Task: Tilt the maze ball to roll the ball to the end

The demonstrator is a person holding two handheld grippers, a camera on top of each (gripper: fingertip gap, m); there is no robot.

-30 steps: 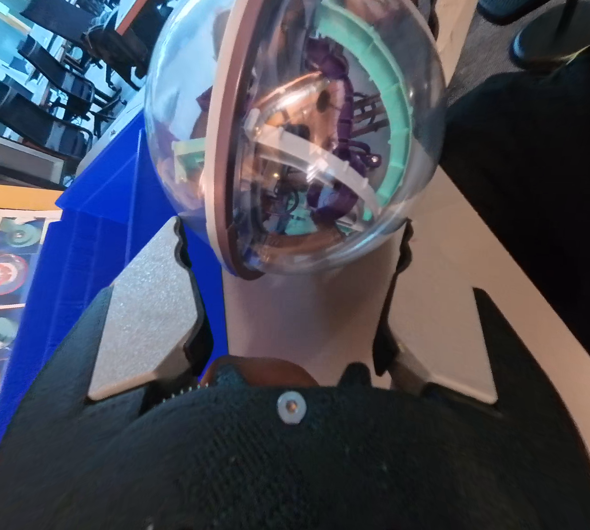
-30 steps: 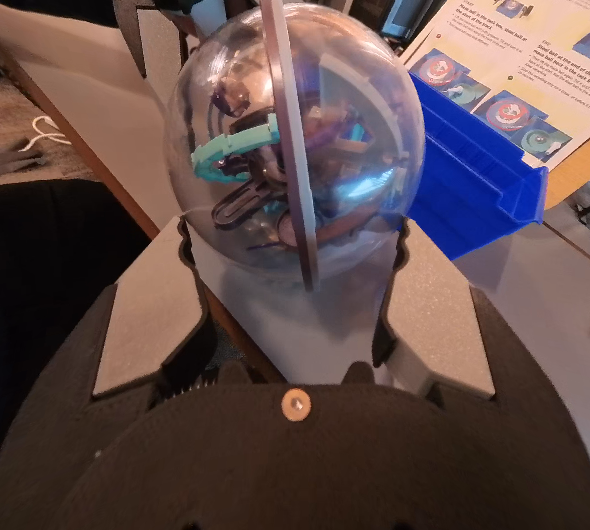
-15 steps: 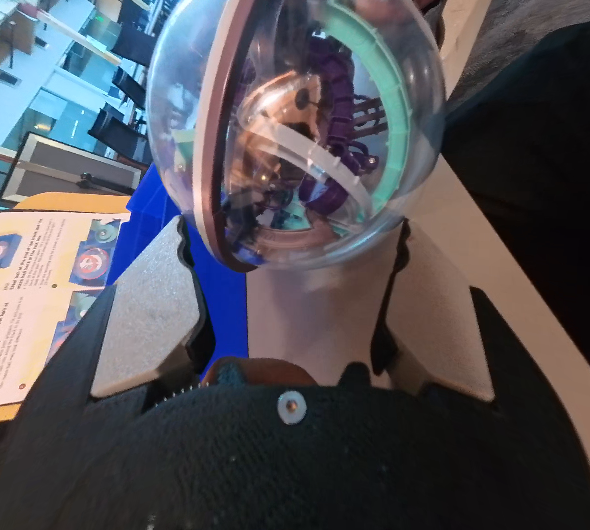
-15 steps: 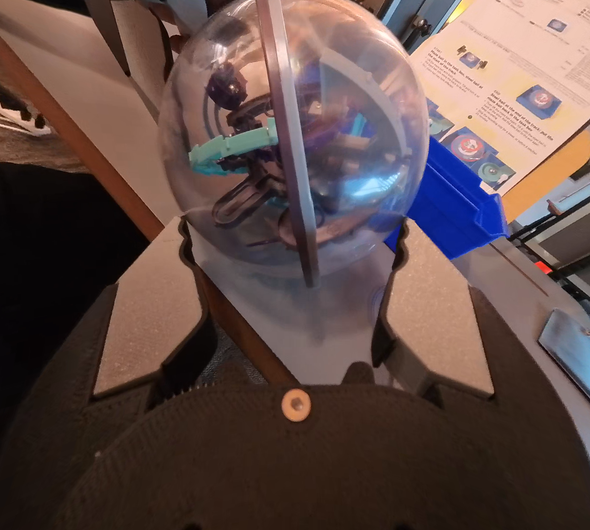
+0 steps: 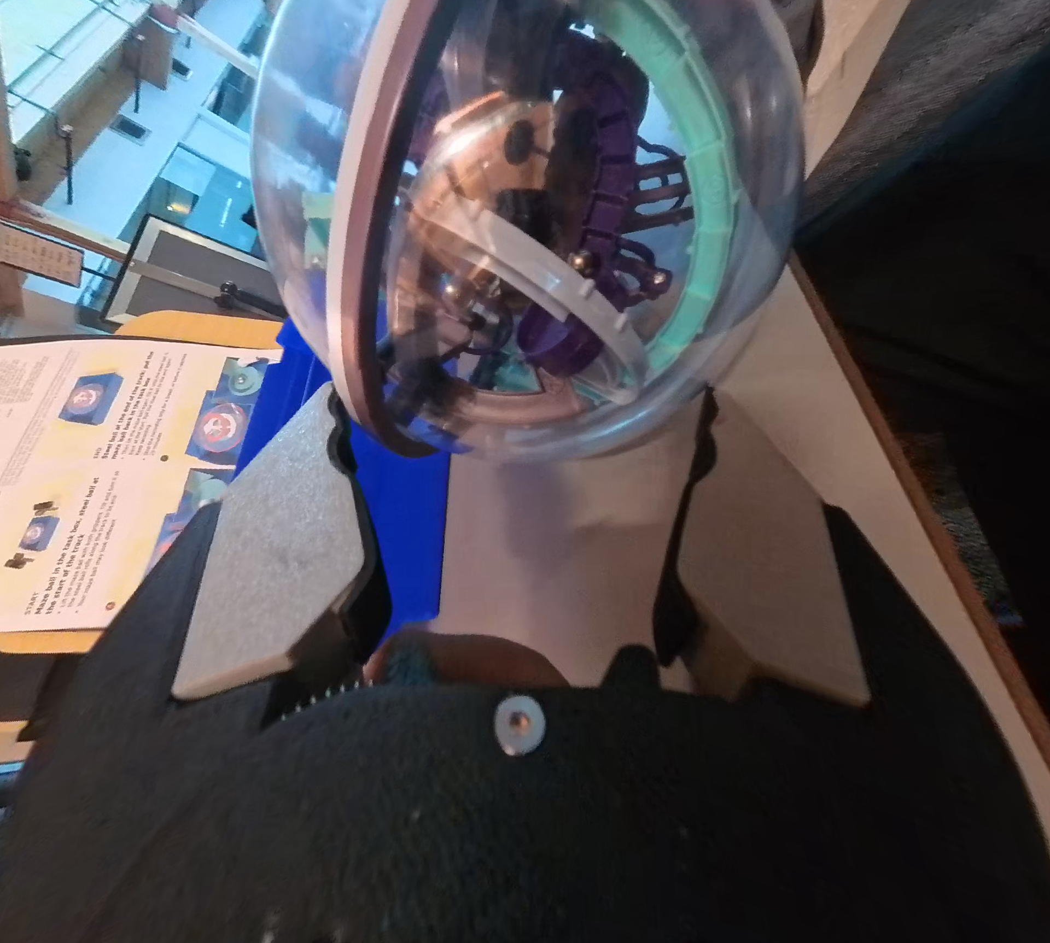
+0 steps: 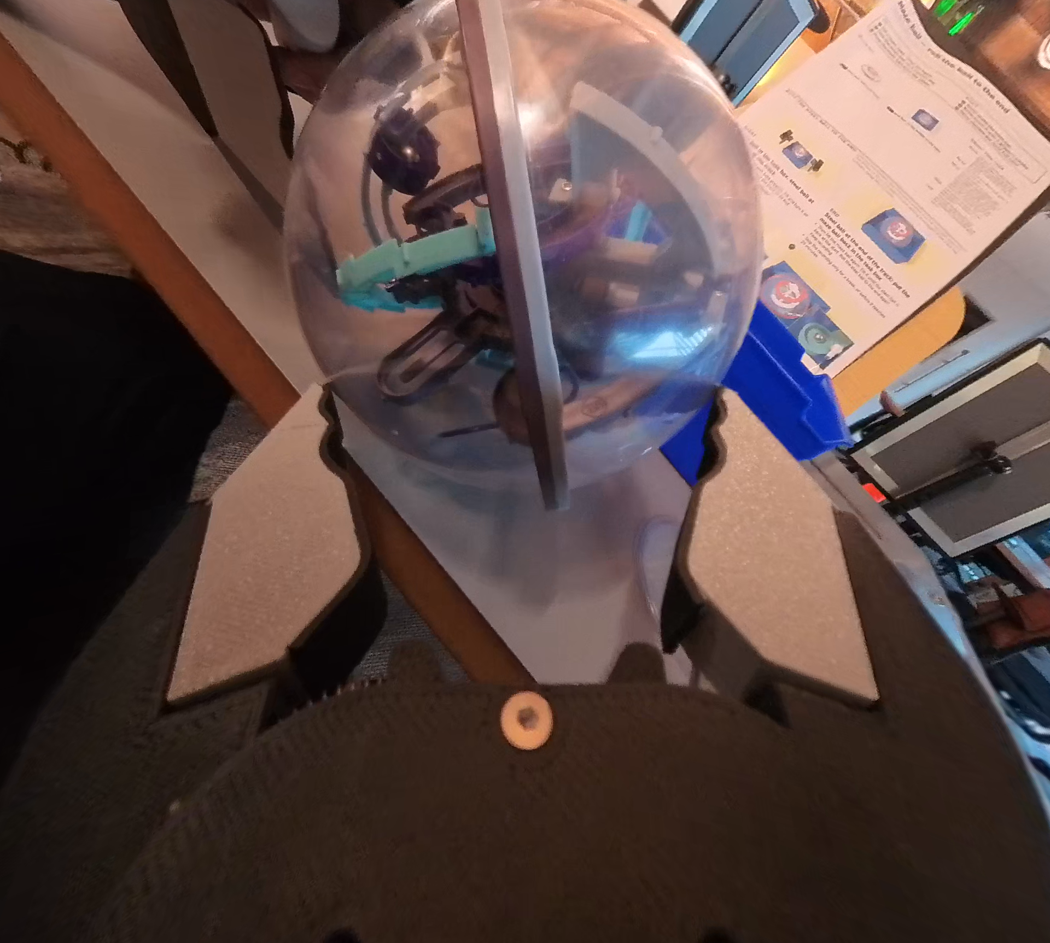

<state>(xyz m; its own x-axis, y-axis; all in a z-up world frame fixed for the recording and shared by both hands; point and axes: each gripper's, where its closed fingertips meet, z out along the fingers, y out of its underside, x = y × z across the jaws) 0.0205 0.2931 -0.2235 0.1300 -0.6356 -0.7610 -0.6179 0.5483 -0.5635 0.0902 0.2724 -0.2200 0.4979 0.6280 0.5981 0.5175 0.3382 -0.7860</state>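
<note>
Gripping the maze ball [image 5: 528, 166] from two opposite sides, both grippers have their jaws spread wide around the clear sphere, tips pressed on its lower curve. Left gripper [image 5: 520, 404]: grey foam pads either side, the ball fills the gap and sits above the white table [image 5: 568, 529], lifted clear of it. Right gripper [image 6: 520, 404]: same wide hold on the maze ball [image 6: 520, 234], with the grey equator ring [image 6: 511, 234] running nearly upright and tilted slightly in that view. Inside the shell are a mint-green curved track [image 5: 704, 166], purple track pieces [image 5: 608, 166] and a white strip. A small steel ball [image 5: 580, 262] sits by the purple track near the white strip; a second shiny bead lower left may be another ball or a reflection, hard to tell. In the right wrist view the left gripper [image 6: 295, 7] shows beyond the sphere, top left. A blue bin [image 6: 784, 393] sits behind the ball on the table, with a printed instruction sheet [image 6: 909, 166] past it. The table's brown edge [image 6: 142, 245] runs down the left side. The blue bin [image 5: 398, 518] and sheet [image 5: 113, 461] also appear left in the left wrist view.
</note>
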